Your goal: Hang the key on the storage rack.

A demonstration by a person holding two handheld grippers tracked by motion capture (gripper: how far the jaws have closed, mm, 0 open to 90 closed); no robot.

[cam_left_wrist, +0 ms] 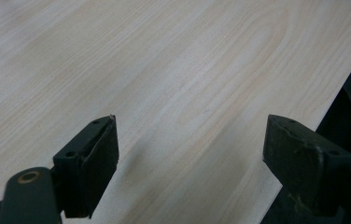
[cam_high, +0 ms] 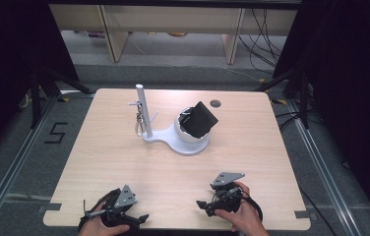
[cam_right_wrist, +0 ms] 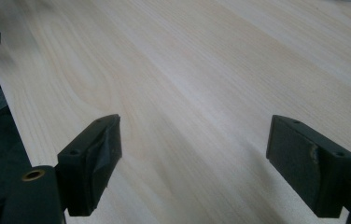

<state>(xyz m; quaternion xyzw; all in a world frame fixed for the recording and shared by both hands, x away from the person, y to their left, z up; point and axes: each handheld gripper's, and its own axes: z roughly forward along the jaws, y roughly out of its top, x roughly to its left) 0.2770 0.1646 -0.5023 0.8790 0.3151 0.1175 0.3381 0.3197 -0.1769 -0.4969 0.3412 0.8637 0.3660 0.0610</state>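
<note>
Black pouch: far-middle of bench, tilted in white stand's cup.
Handling: likely light, soft, slippery.
Hold: upper exposed edge.
Left gripper: wide, empty.
Right gripper: wide, empty.

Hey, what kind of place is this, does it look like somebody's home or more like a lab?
Most likely a lab or recording setup, not a home: a bare wooden table stands between black curtains, loose cables trail across the floor behind it, and a taped number marks the floor.
</note>
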